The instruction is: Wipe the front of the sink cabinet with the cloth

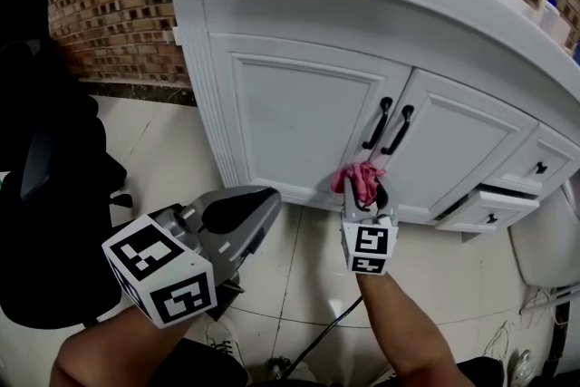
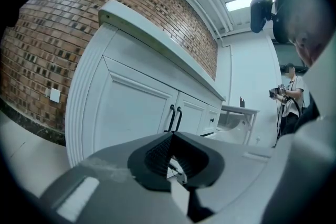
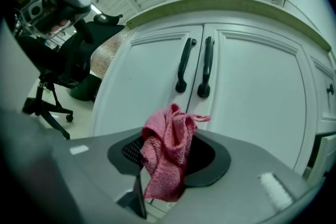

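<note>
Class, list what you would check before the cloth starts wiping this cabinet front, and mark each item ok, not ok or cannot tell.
1. Cloth clamped in the right gripper: ok.
2. Cloth touching the cabinet doors: cannot tell.
3. Left gripper shut, empty, away from the doors: ok.
4. Both doors closed: ok.
5. Lower drawer closed: not ok, it stands ajar.

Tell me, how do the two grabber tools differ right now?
The right gripper is shut on a pink cloth; the left gripper is shut on nothing. The right gripper is close up at the cabinet doors, below the black handles; the left gripper hangs back over the floor tiles. Both are grey and carry a cube with square markers.
</note>
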The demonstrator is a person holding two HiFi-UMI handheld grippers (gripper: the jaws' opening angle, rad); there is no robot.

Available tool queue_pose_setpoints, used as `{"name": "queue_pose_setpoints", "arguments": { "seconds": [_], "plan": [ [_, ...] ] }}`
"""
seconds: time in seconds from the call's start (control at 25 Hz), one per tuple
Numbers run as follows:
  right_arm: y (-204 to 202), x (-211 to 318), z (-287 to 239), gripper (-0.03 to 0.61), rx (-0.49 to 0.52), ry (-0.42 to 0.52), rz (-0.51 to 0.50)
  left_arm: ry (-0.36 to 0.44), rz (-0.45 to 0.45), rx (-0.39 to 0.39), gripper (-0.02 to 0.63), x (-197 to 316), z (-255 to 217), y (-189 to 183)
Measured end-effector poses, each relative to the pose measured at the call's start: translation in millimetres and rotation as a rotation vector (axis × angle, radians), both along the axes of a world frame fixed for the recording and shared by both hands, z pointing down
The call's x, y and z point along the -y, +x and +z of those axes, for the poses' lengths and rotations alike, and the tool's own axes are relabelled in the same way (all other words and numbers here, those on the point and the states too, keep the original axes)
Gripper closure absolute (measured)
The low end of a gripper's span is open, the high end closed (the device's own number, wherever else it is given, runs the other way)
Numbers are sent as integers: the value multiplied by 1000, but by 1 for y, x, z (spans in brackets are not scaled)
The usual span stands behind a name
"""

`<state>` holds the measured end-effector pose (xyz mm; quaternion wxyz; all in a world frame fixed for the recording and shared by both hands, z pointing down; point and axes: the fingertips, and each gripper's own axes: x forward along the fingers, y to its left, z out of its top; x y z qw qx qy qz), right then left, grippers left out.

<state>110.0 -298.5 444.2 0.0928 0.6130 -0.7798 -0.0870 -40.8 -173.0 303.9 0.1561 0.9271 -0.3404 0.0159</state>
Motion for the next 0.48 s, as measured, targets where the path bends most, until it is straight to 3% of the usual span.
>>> {"name": "queue_pose_setpoints", "arguments": {
  "seconds": [0.48],
  "plan": [
    [4, 0, 122, 402, 16, -303, 4, -8, -14, -1, 607, 3, 1, -7]
  ]
}}
